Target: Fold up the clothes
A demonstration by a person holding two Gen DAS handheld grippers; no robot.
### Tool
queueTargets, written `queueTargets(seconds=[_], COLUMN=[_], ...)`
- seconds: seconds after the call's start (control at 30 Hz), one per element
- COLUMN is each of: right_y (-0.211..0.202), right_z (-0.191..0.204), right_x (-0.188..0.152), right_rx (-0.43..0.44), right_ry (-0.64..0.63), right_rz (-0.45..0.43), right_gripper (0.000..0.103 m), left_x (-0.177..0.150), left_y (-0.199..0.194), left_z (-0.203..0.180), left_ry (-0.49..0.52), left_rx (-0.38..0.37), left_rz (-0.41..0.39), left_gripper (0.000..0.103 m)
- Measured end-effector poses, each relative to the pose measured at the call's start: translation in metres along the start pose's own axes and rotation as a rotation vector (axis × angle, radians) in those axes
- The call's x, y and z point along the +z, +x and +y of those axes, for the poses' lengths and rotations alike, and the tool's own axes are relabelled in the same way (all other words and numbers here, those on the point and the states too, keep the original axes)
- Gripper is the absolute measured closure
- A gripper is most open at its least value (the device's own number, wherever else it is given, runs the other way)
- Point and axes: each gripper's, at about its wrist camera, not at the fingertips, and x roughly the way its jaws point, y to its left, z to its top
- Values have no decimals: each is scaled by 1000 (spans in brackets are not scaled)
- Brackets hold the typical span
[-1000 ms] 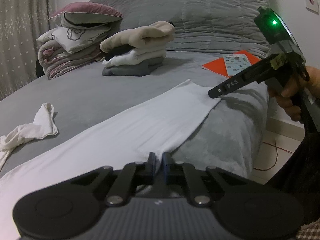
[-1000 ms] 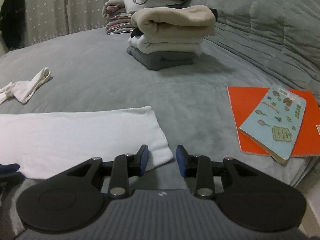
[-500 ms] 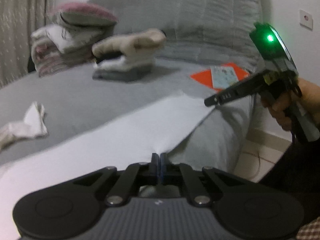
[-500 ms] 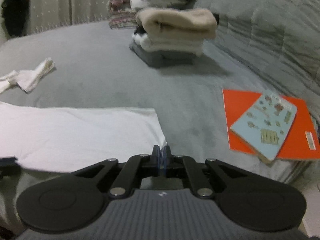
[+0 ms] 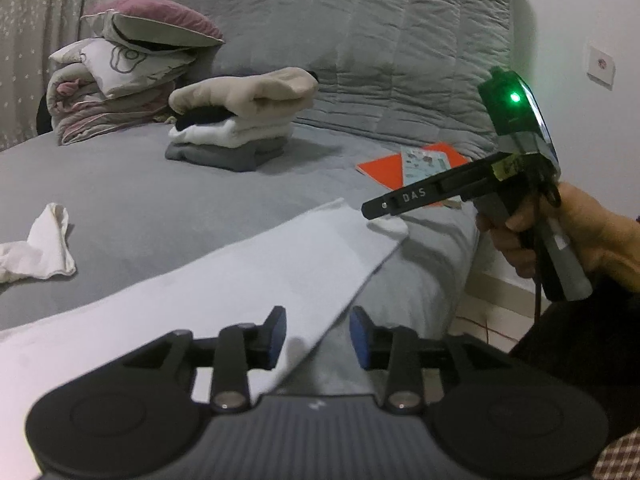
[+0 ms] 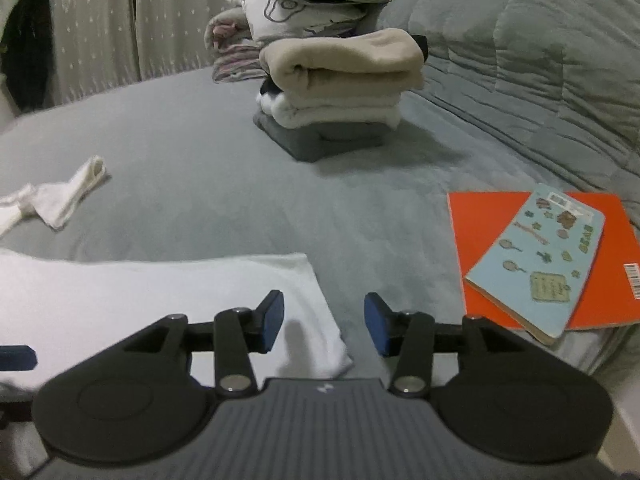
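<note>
Both the left gripper (image 5: 318, 338) and right gripper (image 6: 324, 328) gape empty over the flat white cloth (image 5: 224, 280); only the left view shows the holding hand (image 5: 576, 236).

A long white garment (image 5: 224, 280) is lying flat along the near edge of the grey bed, its narrow end (image 6: 316, 320) pointing toward three o'clock. A crumpled white piece (image 6: 60, 200) is resting at nine o'clock; a folded stack (image 6: 340, 92) is sitting at twelve.

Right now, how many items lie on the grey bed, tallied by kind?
Flat long white garment: 1
Crumpled white cloth: 1
Pile of folded clothes: 1
Heap of pillows and bedding: 1
Orange folder: 1
Light-blue booklet: 1
Total: 6
</note>
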Motion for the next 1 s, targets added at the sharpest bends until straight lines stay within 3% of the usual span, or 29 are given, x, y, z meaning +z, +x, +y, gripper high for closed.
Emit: queueTargets(seconds=[0.57, 0.63, 0.67, 0.7, 1.0], right_y=[35, 39, 41, 43, 40], right_z=[3, 8, 11, 14, 17], right_x=[11, 11, 11, 11, 10], right_rx=[74, 76, 73, 65, -46], right_ry=[-34, -60, -80, -102, -168], right_rz=[-3, -7, -3, 3, 60], right_gripper=[55, 75, 96, 100, 101], left_x=[4, 5, 5, 5, 8], left_y=[10, 11, 11, 12, 5], left_z=[35, 39, 41, 42, 54], left_ry=[-73, -80, -84, -83, -97], left_rx=[101, 113, 119, 121, 155], left_rz=[34, 39, 42, 43, 39], left_gripper=[65, 65, 65, 65, 63])
